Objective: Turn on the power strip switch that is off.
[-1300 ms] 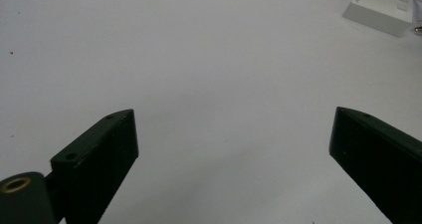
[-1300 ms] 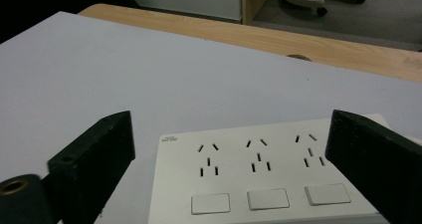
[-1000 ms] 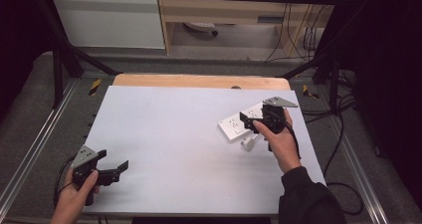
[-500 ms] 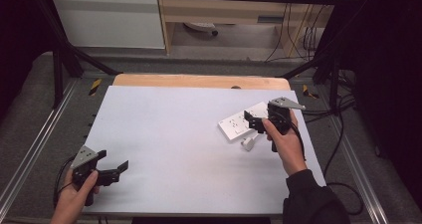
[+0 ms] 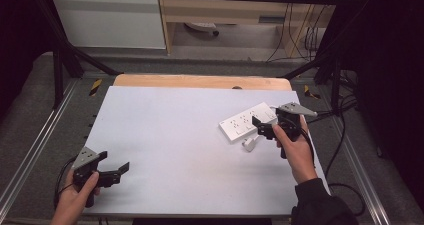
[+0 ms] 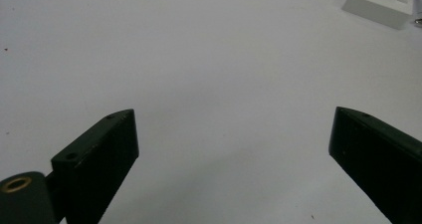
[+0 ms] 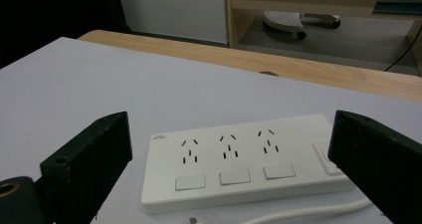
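Right gripper [image 5: 263,127] now farther back; white three-socket power strip [image 7: 244,159] flat, unplugged.

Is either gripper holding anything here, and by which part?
Nothing is held. The right gripper is open over the power strip; the left gripper is open above bare table.

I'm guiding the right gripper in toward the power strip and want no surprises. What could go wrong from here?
The right gripper is open just above the power strip; closing carelessly might press a switch button. The white cable lies loose in front of the strip and could snag a jaw. The strip sits free on the smooth table, so a nudge may slide it.
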`<state>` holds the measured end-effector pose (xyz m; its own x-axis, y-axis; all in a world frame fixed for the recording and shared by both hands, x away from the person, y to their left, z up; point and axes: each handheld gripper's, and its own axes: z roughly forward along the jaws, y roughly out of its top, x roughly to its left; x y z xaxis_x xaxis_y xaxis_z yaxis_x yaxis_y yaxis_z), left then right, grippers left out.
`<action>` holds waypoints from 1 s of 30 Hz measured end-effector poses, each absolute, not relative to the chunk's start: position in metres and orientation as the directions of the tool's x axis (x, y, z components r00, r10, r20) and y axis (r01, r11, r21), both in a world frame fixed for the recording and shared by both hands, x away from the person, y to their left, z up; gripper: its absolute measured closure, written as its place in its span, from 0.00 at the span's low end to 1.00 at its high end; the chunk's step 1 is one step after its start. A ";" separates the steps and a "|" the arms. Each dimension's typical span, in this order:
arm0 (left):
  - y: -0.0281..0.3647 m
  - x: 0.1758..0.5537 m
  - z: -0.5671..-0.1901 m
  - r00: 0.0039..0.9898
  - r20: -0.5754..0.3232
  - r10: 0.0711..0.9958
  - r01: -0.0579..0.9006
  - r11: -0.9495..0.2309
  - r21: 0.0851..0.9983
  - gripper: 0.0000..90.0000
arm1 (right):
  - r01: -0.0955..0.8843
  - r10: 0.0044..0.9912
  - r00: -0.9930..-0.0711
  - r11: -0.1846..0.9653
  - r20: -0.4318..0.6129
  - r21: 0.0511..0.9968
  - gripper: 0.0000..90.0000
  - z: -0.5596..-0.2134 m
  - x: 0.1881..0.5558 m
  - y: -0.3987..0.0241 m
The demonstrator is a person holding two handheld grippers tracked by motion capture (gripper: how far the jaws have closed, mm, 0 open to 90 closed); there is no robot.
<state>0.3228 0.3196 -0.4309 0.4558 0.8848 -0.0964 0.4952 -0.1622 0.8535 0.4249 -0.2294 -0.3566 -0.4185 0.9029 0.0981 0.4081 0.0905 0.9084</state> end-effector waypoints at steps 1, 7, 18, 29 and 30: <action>0.320 0.323 -0.431 0.455 -0.099 0.885 0.498 -0.161 0.852 0.06 | 0.408 0.903 -0.419 0.092 0.096 0.908 0.05 -0.356 0.422 -0.232; 0.321 0.322 -0.430 0.447 -0.100 0.889 0.494 -0.153 0.856 0.06 | 0.403 0.903 -0.413 0.063 0.120 0.913 0.05 -0.358 0.406 -0.243; 0.321 0.322 -0.429 0.445 -0.097 0.890 0.491 -0.152 0.858 0.06 | 0.399 0.907 -0.407 0.068 0.110 0.914 0.05 -0.358 0.378 -0.263; 0.321 0.321 -0.429 0.444 -0.097 0.891 0.491 -0.151 0.858 0.06 | 0.416 0.905 -0.411 0.076 0.113 0.906 0.05 -0.369 0.353 -0.276; 0.321 0.321 -0.429 0.445 -0.097 0.890 0.491 -0.151 0.858 0.06 | 0.418 0.906 -0.409 0.076 0.113 0.905 0.05 -0.371 0.351 -0.277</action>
<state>0.3214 0.3215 -0.4292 0.4445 0.8905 -0.0973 0.4910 -0.1514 0.8579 0.3510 -0.2774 -0.3714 -0.4088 0.9056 0.1129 0.4178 0.0757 0.9054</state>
